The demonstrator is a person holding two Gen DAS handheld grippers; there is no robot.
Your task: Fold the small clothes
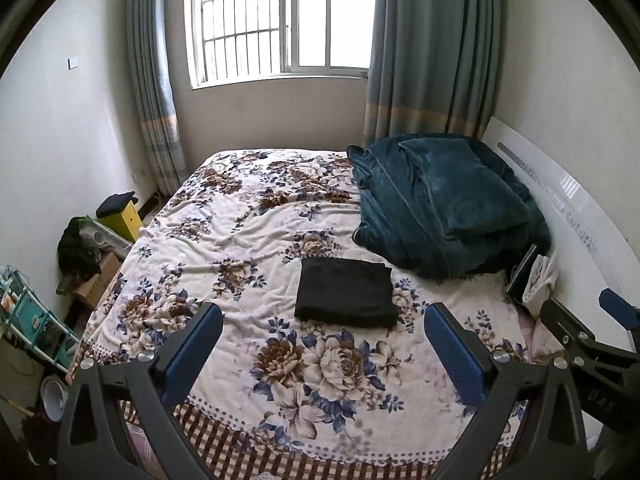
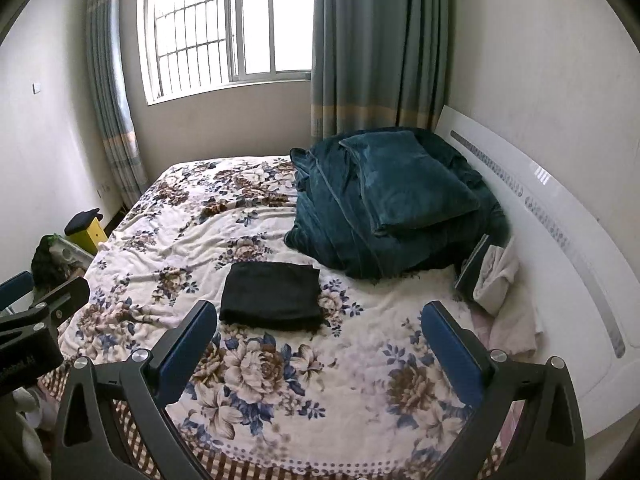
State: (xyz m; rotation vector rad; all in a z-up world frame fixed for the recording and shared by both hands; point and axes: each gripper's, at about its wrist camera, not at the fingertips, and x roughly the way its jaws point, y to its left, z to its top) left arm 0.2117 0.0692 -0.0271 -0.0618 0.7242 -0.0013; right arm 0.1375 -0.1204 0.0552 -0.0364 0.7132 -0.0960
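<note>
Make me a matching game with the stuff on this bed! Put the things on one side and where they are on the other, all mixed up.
Things:
1. black folded cloth
2. dark green blanket
3. white cloth
4. yellow box

Places:
A. on the floor left of the bed, with something black on top
B. bunched up by the headboard, next to a dark flat thing
C. lying flat in the middle of the flowery bedspread
D. piled at the far right of the bed, under the curtain

Pairs: 1-C, 2-D, 3-B, 4-A
</note>
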